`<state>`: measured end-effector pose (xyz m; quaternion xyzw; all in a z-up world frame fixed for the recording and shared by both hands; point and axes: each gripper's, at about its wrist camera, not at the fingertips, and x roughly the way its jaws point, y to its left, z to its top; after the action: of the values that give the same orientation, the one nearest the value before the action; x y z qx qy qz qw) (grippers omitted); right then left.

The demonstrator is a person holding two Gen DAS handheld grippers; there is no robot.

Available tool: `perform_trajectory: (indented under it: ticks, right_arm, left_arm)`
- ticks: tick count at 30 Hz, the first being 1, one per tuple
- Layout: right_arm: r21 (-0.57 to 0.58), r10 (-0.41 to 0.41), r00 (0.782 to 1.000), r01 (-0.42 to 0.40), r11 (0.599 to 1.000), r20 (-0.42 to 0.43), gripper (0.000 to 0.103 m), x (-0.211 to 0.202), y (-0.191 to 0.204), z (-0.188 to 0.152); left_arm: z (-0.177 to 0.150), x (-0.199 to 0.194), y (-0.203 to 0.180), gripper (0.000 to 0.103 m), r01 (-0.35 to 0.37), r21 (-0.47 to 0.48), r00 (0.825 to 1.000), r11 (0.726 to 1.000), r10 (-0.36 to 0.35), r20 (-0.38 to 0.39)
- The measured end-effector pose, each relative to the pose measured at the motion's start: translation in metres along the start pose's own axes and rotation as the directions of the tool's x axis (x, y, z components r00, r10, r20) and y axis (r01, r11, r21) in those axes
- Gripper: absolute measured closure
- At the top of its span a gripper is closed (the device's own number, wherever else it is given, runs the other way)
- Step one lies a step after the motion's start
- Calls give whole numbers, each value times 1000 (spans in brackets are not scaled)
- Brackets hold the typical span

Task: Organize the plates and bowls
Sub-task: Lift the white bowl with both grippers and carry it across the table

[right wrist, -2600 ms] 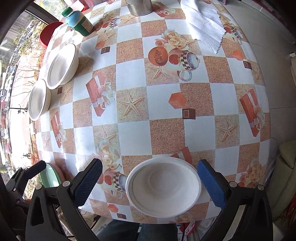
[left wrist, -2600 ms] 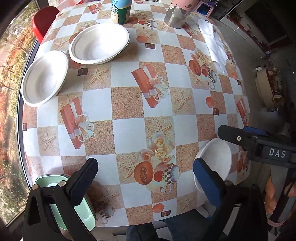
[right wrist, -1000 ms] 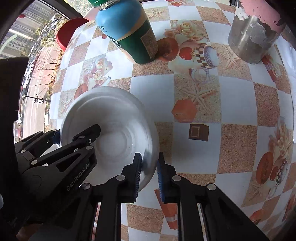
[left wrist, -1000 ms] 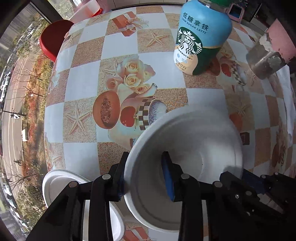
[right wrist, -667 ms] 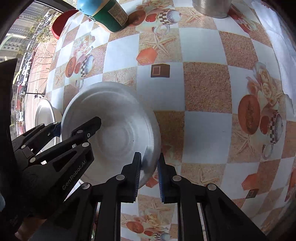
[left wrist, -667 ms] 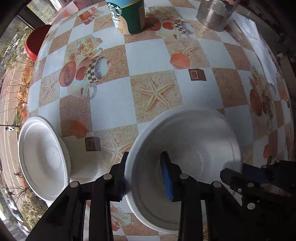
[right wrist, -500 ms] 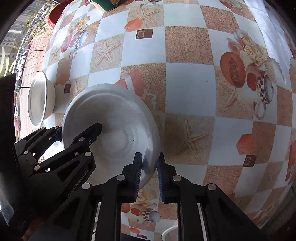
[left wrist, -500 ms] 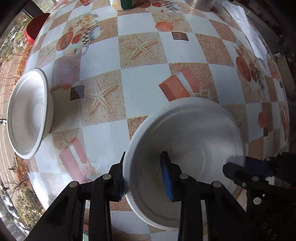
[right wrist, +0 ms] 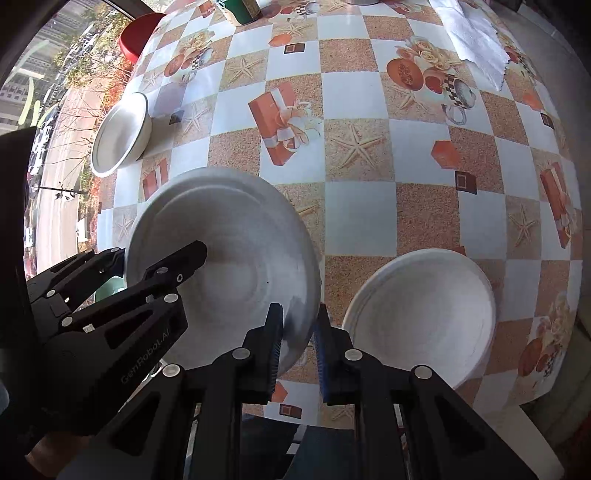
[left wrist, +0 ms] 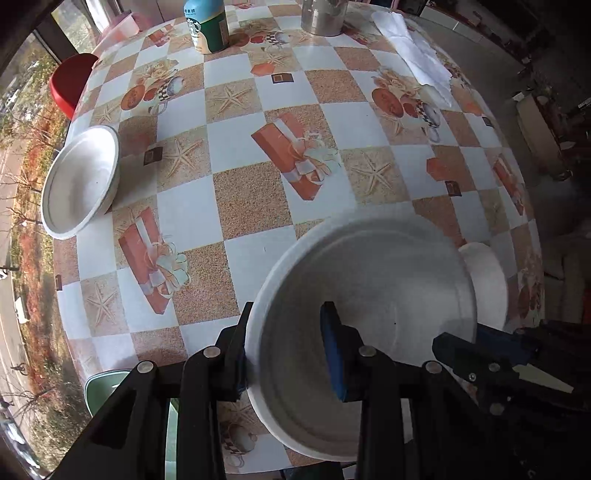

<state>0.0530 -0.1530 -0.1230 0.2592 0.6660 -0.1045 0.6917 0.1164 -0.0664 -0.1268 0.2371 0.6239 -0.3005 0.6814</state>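
Note:
Both grippers hold one white bowl (left wrist: 384, 295) above the table's near edge. My left gripper (left wrist: 288, 347) is shut on its left rim; my right gripper (right wrist: 297, 339) is shut on its right rim, and the bowl (right wrist: 229, 258) fills the lower left of the right wrist view. A second white bowl (right wrist: 421, 314) sits on the table just right of the held one; only its edge (left wrist: 487, 280) shows in the left wrist view. A third white bowl (left wrist: 79, 184) stands at the table's left edge (right wrist: 120, 136).
A round table with a checked cloth (left wrist: 258, 192). At the far side stand a Starbucks bottle (left wrist: 208, 26), a metal cup (left wrist: 321, 16) and a white cloth (left wrist: 417, 59). A green container (left wrist: 107, 387) sits near left. A red stool (left wrist: 70, 85) is beyond the table.
Both grippers have carried the held bowl back from the far side by the bottle to the near edge, beside the second bowl. The grips have not changed.

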Motion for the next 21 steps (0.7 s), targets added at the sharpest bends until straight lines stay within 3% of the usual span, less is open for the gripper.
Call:
perform_trajectory:
  ticks: [8, 16, 19, 21]
  right_arm:
    - [156, -37, 998, 30, 987, 47, 85, -29, -60, -47]
    - [170, -59, 997, 50, 984, 46, 85, -23, -114, -49]
    - [174, -45, 998, 36, 984, 46, 85, -18, -129, -47]
    - [153, -34, 998, 26, 988, 48, 85, -15, -134, -46]
  left_arm:
    - [-2, -6, -75, 67, 29, 133, 1000, 991, -29, 0]
    - [1, 18, -124, 66, -7, 151, 999, 989, 14, -50]
    - [1, 24, -131, 56, -2, 143, 998, 990, 11, -62]
    - [0, 23, -132, 41, -29, 141, 997, 990, 37, -61]
